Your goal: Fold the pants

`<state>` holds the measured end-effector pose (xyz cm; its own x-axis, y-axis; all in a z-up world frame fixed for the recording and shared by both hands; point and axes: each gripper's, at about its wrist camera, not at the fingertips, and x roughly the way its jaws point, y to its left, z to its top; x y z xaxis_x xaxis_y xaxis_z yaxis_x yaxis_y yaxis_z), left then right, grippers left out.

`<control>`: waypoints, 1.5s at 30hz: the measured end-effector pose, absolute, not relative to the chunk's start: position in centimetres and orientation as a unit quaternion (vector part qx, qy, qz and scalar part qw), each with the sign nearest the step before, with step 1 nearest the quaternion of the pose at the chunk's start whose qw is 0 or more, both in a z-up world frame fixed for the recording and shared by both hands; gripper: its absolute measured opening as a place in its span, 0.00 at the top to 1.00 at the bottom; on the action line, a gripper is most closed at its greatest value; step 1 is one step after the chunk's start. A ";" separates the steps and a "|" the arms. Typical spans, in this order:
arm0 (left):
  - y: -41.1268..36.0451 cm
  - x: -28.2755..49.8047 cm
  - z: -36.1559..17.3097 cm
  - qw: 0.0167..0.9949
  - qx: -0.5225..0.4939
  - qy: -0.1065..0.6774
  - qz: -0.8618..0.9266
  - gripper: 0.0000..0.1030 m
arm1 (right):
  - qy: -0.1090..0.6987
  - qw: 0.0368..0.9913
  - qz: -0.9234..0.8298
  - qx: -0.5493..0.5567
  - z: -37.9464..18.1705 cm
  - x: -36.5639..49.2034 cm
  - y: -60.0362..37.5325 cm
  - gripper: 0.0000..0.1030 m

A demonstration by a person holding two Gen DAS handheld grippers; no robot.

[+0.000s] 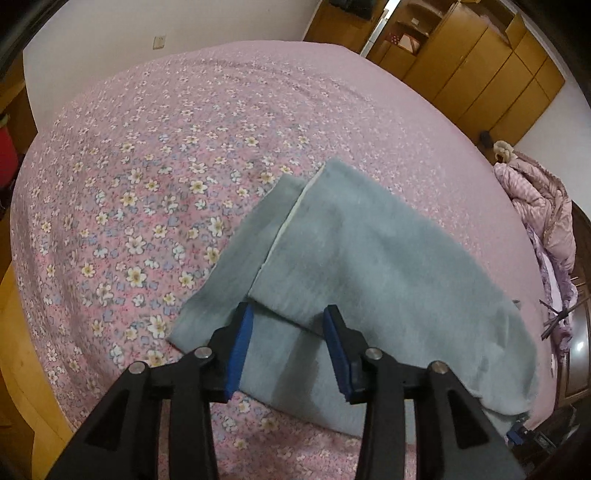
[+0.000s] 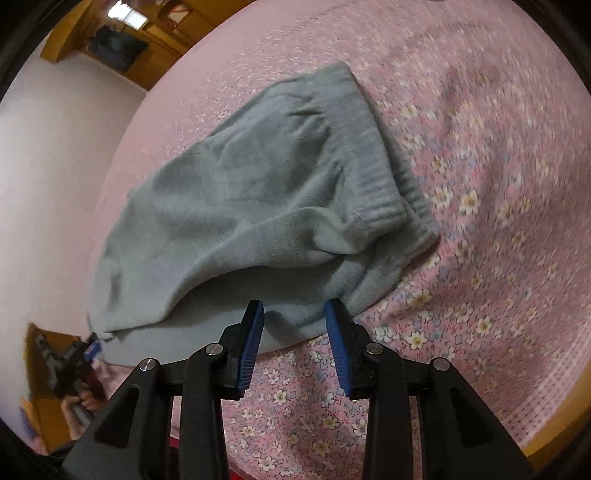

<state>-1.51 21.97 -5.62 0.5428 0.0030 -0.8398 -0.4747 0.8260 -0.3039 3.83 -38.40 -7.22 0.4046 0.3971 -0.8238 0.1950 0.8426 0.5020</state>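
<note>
Grey-blue fleece pants (image 1: 362,266) lie folded on a pink flowered bedspread (image 1: 147,192). In the left wrist view the two leg ends overlap, and my left gripper (image 1: 290,317) hovers open just above the near fold, nothing between its blue pads. From the right wrist, the same pants (image 2: 251,206) show their ribbed waistband (image 2: 376,173) at the right. My right gripper (image 2: 295,314) is open at the near edge of the cloth, holding nothing. The other gripper (image 2: 79,356), held in a hand, shows at the far left of that view.
The bedspread (image 2: 480,221) covers the whole bed. Wooden wardrobes (image 1: 491,66) stand beyond the bed's far right corner. A crumpled pink quilt (image 1: 539,206) lies at the right side of the bed. A white wall (image 1: 147,22) runs behind it.
</note>
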 end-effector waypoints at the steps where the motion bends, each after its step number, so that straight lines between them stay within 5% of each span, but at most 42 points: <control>1: 21.5 -0.9 -5.5 0.841 -0.255 0.455 0.142 0.53 | 0.541 0.790 0.066 0.282 -7.4 3.7 -38.7 0.65; 8: 20.9 1.0 -5.3 0.841 -0.263 0.449 0.148 0.49 | 0.542 0.794 0.061 0.269 -7.3 3.3 -38.9 0.64; 13: 22.2 1.5 -5.4 0.845 -0.267 0.440 0.150 0.52 | 0.536 0.799 0.065 0.265 -7.2 3.3 -37.4 0.54; 14: 22.0 1.8 -5.3 0.846 -0.262 0.440 0.152 0.56 | 0.534 0.800 0.066 0.264 -7.2 3.4 -37.1 0.50; 16: 20.7 1.7 -5.0 0.847 -0.252 0.440 0.157 0.84 | 0.536 0.802 0.064 0.257 -7.3 3.7 -36.3 0.48; 20: 21.2 1.1 -5.0 0.848 -0.280 0.429 0.133 0.92 | 0.540 0.797 0.041 0.268 -6.3 4.5 -34.8 0.48; 45: 20.8 2.5 -5.3 0.840 -0.304 0.436 0.111 0.89 | 0.472 0.789 -0.017 0.392 -5.3 5.4 -39.4 0.48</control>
<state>2.49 20.79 -5.26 0.5950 -0.0786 -0.7999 -0.4521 0.7901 -0.4139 5.38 -39.43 -5.27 0.5533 0.3443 -0.7585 0.3969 0.6916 0.6035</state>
